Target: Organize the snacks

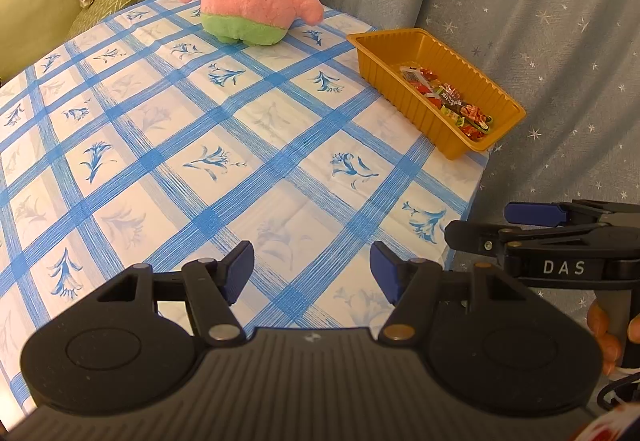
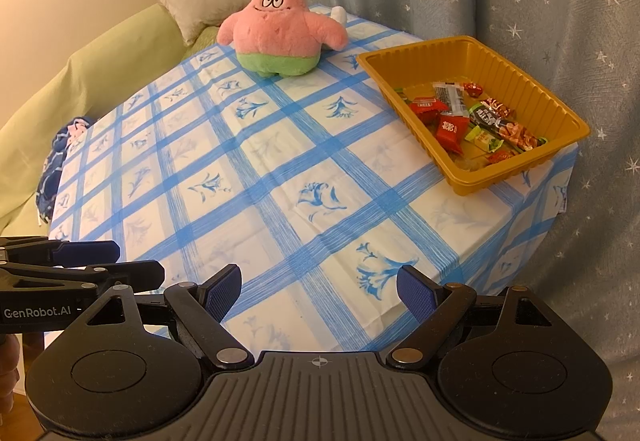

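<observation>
The snacks (image 2: 472, 117), a heap of small wrapped sweets, lay inside the ribbed gold tray (image 2: 404, 59) at the far right corner of the bench (image 2: 280, 177); none showed on the checked cloth outside it. By that layout the sorting looked finished, or not yet begun. Any next move would call for a reach across to the tray.

Both grippers hung above the near edge, touching nothing. The left gripper (image 1: 312, 271) had its jaws apart and empty, and so did the right gripper (image 2: 319, 291).

The right wrist view looked down into the tray and separated the wrappers; the left view saw them low and bunched. Only the left view showed fingers (image 1: 600, 325) on the other handle.

A pink plush starfish (image 2: 280, 29) stood at the far edge.
</observation>
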Motion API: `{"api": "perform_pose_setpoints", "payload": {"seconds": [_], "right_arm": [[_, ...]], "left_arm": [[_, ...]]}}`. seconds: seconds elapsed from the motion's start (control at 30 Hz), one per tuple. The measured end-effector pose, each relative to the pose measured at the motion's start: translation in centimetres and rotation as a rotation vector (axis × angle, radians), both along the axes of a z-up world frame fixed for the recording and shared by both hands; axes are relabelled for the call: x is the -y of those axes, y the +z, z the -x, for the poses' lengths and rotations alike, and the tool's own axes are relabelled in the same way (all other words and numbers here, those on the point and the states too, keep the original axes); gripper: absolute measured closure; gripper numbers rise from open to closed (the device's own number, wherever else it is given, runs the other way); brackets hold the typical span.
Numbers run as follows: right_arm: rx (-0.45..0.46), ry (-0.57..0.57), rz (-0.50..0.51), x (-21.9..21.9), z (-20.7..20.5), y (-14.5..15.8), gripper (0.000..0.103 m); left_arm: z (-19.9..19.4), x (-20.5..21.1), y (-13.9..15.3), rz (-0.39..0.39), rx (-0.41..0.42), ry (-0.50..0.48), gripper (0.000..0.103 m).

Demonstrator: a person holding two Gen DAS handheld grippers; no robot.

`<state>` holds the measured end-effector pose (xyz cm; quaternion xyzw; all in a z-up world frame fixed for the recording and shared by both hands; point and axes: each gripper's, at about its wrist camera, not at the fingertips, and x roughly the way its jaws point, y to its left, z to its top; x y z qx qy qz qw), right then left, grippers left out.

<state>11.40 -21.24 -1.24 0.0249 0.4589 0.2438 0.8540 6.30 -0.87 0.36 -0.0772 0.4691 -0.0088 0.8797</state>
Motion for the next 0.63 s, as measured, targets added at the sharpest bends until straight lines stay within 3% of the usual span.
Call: {"api": "perform_pose_setpoints", "payload": {"seconds": [0.63], "right_arm": [[0.0,-0.002,0.0,0.03,-0.09,0.01,0.018]], "left_arm": [[-0.32,-0.16,0.3,0.003,0.005,-0.002,0.04]]}}
